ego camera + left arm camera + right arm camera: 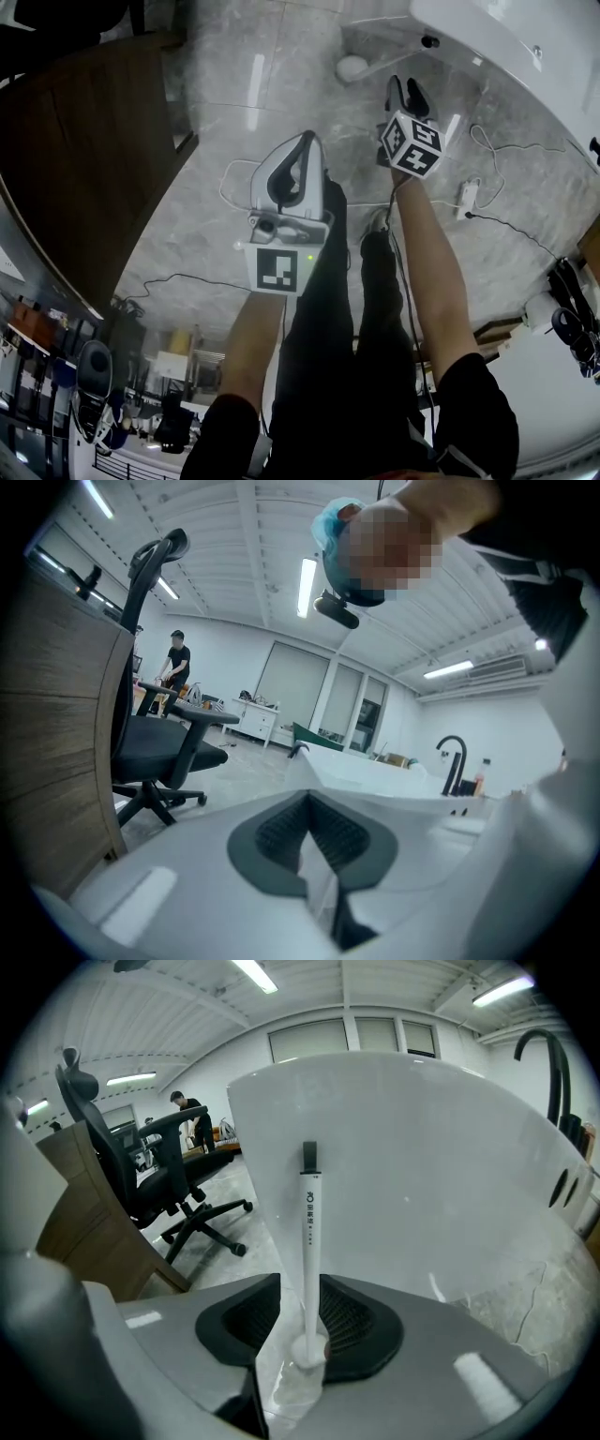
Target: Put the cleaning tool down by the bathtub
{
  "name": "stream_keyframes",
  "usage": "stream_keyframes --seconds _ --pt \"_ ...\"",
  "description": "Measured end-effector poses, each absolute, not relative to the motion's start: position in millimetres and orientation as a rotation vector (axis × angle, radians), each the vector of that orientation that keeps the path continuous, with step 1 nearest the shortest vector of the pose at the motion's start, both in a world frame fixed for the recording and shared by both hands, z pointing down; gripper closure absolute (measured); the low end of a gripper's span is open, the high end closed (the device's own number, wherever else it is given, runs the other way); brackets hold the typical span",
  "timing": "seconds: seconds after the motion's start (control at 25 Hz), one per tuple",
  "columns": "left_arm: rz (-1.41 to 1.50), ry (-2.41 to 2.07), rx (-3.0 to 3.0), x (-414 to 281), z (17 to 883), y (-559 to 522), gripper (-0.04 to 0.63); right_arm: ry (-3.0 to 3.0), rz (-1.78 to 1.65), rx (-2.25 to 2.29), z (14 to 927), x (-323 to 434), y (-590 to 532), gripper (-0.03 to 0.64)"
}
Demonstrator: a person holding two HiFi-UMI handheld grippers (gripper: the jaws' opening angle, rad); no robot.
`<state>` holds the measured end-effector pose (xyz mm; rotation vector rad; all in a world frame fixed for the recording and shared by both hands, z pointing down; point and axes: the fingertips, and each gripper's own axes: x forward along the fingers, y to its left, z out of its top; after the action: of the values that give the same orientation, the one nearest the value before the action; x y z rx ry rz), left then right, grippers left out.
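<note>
Cleaning tool [310,1241] leans upright on the bathtub [422,1176] wall, its foot on the floor [234,122]. We note the right claw [407,91] nearby, spread apart and holding nothing. The left claw [302,141] is closed and empty.

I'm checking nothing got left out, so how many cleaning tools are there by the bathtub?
1. The white long-handled cleaning tool leans upright against the bathtub wall, just ahead of the open jaws of the right gripper. Others could be hidden behind the tub.
</note>
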<state>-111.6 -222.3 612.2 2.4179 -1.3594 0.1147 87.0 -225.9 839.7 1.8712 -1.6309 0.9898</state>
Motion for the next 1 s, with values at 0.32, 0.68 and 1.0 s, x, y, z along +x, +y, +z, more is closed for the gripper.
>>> stream_keyframes --seconds 0.32,0.68,1.0 --pt "0.101 -1.396 2.425 -102.1 565.9 -194.7 0.589 -1.637 1.031 1.856 789.2 86.6 -182.3 0.617" --pt "0.116 -1.401 2.403 -84.9 532.1 -150.2 0.589 -1.683 1.103 1.89 718.8 96.3 -140.4 0.618" --pt "0.087 -1.431 2.412 -67.0 487.3 -127.5 0.589 -1.733 1.087 1.872 659.2 100.2 -99.1 0.618"
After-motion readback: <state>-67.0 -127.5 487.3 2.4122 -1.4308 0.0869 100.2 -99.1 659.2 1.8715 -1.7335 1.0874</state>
